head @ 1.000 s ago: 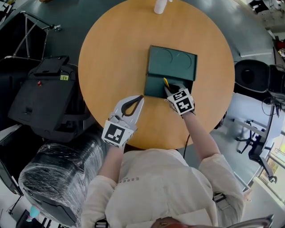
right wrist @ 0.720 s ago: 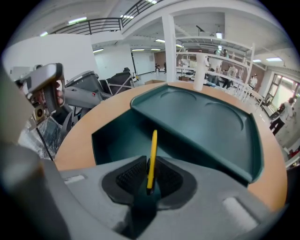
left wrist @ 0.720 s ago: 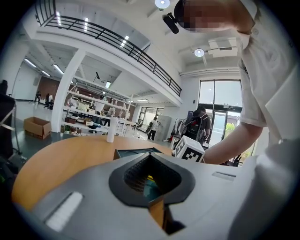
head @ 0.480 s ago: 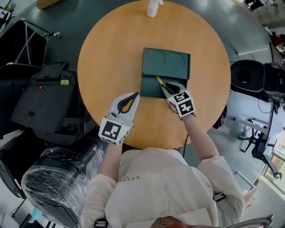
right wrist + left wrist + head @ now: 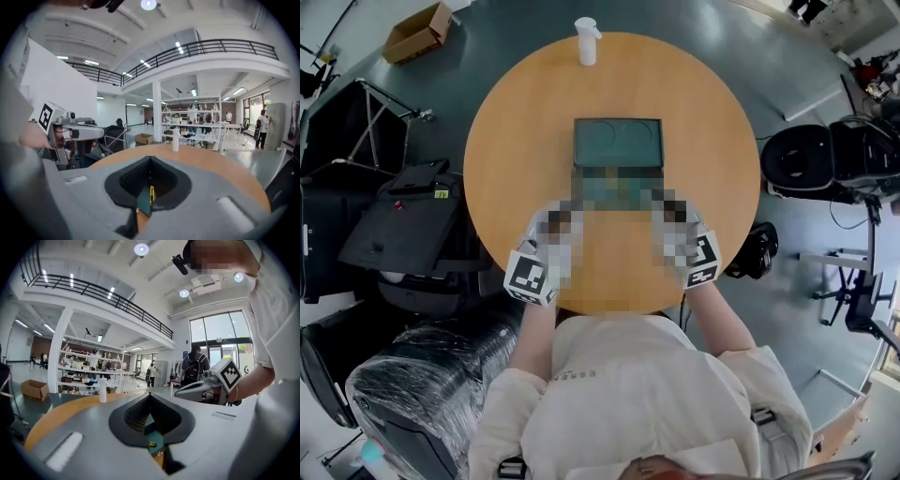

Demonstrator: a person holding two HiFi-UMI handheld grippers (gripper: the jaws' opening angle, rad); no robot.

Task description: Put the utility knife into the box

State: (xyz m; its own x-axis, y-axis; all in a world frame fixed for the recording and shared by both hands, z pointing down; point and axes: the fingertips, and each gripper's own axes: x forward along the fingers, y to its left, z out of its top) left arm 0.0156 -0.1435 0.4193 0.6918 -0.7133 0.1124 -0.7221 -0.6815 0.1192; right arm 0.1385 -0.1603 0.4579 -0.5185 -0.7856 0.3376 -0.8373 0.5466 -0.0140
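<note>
Plainly — utility knife (image 5: pixel 151 193) in box (image 5: pixel 617 142), beyond closed right gripper (image 5: pixel 150 159).

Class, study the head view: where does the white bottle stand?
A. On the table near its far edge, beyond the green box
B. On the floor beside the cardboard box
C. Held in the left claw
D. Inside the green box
A: the white bottle stands upright on the round table near its far edge, apart from the green box.
</note>
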